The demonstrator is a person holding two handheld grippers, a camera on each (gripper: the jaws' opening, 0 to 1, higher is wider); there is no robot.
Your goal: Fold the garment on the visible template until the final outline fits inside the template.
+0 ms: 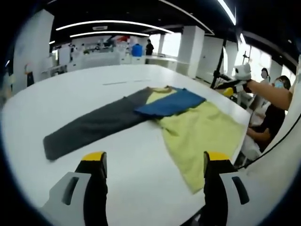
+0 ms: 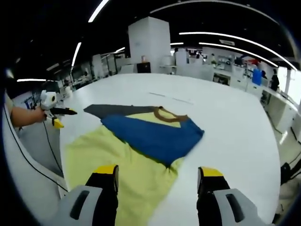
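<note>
A long-sleeved garment lies flat on the white table (image 1: 70,94). Its yellow body (image 1: 200,132) spreads to the right, a grey sleeve (image 1: 89,127) stretches out left, and a blue sleeve (image 1: 169,103) is folded across the chest. My left gripper (image 1: 155,162) hovers open over bare table in front of the garment, touching nothing. In the right gripper view the yellow body (image 2: 108,155), blue sleeve (image 2: 155,134), brown collar (image 2: 167,114) and grey sleeve (image 2: 113,109) show. My right gripper (image 2: 159,173) stands open above the yellow hem, holding nothing.
Faint thin lines (image 1: 117,83) mark the table beyond the garment. The table edge (image 1: 244,136) runs close by the yellow body. A seated person (image 1: 275,108) is beside that edge. Pillars, desks and a standing person (image 1: 149,47) fill the background.
</note>
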